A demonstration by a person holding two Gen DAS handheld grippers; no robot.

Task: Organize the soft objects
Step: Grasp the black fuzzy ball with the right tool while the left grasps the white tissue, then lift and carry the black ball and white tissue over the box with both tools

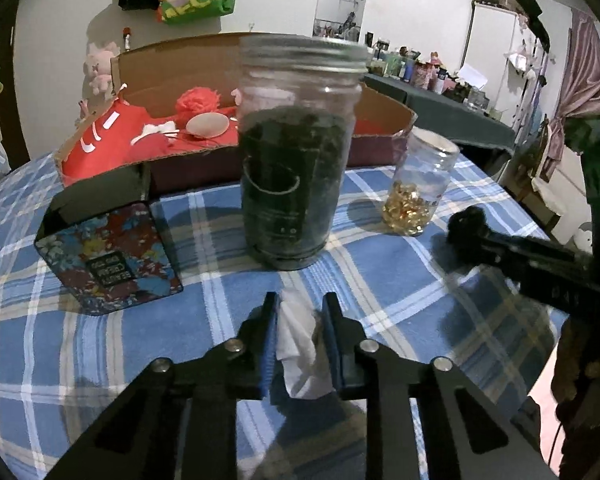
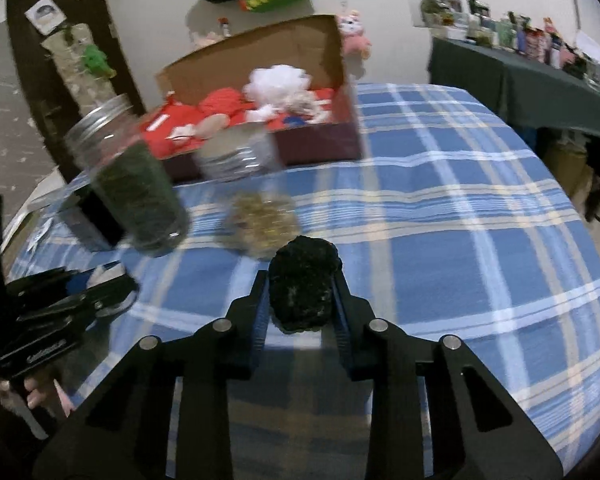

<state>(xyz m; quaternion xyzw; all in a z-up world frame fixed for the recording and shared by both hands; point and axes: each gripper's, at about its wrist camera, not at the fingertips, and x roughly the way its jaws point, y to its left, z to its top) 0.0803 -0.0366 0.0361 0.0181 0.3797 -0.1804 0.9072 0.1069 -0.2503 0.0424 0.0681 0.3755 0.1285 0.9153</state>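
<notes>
Left gripper [image 1: 300,308] has its jaws drawn in on a piece of white soft material [image 1: 298,352] (cloth or tissue, too crumpled to name further), which stands between the blue pads and hangs out below them, over the near part of the plaid-covered table [image 1: 380,280]. Right gripper [image 2: 300,284] is likewise clamped, on a black fluffy pom-pom [image 2: 302,286] that bulges above the fingertips; the left wrist view shows this pom-pom off to the right side of the table.

Destination, as judged: the open cardboard box [image 2: 256,48] at the far edge of the table, already holding red fabric items [image 1: 100,140], a red pom-pom [image 1: 198,100] and a white pom-pom [image 2: 278,82].

Deciding relation: the box lies ahead of both grippers, across the table, its long axis running side to side along the far edge.
- From the left gripper, a tall glass jar of dark contents [image 1: 296,152] with a metal lid stands directly on the line to the box, with a floral tin [image 1: 108,252] to its left.
- From the right gripper, the small jar of golden capsules [image 2: 260,216] stands just ahead and slightly left; the table to the right of it is bare of obstacles up to the box's right end.

Finding: neither hand is clearly nearer, but the right has the freer path. The left would need to lift over, or pass beside, the tall jar (risk of knocking it).
</notes>
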